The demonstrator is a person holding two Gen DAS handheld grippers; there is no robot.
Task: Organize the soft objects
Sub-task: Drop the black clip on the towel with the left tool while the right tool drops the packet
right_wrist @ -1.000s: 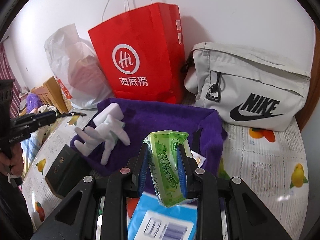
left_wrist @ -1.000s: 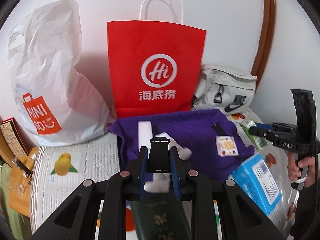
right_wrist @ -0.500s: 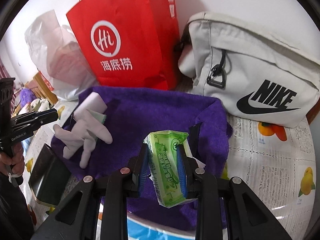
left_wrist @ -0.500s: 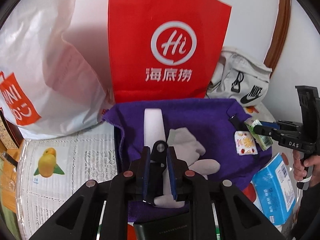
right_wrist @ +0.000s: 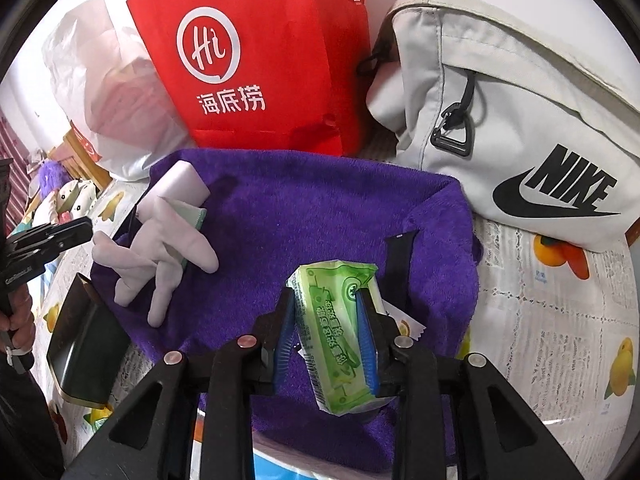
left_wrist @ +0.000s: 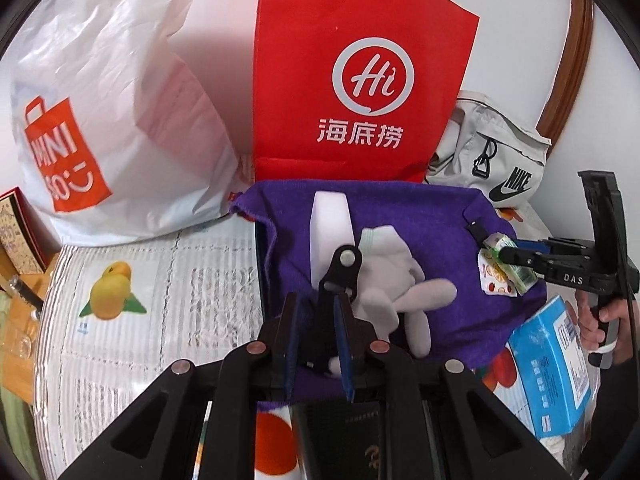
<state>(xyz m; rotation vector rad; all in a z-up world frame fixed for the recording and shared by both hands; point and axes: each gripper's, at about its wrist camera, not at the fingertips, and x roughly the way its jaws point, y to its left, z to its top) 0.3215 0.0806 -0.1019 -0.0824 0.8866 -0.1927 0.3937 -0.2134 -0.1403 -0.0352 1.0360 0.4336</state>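
Lying flat, purple towel point(right_wrist: 320, 208): fuzzy landmark on the tabletop.
Red bag point(left_wrist: 360, 80): stiff paper behind towel, printed "Hi 海底捞".
White pouch point(right_wrist: 520, 120): "NIKE", behind towel's right corner.
Glove point(left_wrist: 396, 280): pale, limp, on towel.
Right tongs point(right_wrist: 326, 338): just been widening; crinkly green tissue pack point(right_wrist: 336, 328) between them, over towel's near edge.
Left tongs point(left_wrist: 318, 340): nipped on a black strap point(left_wrist: 340, 276).

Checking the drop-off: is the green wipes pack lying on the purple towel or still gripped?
Still between the right gripper fingers: the green wipes pack stands tilted over the purple towel, jaws just opening.
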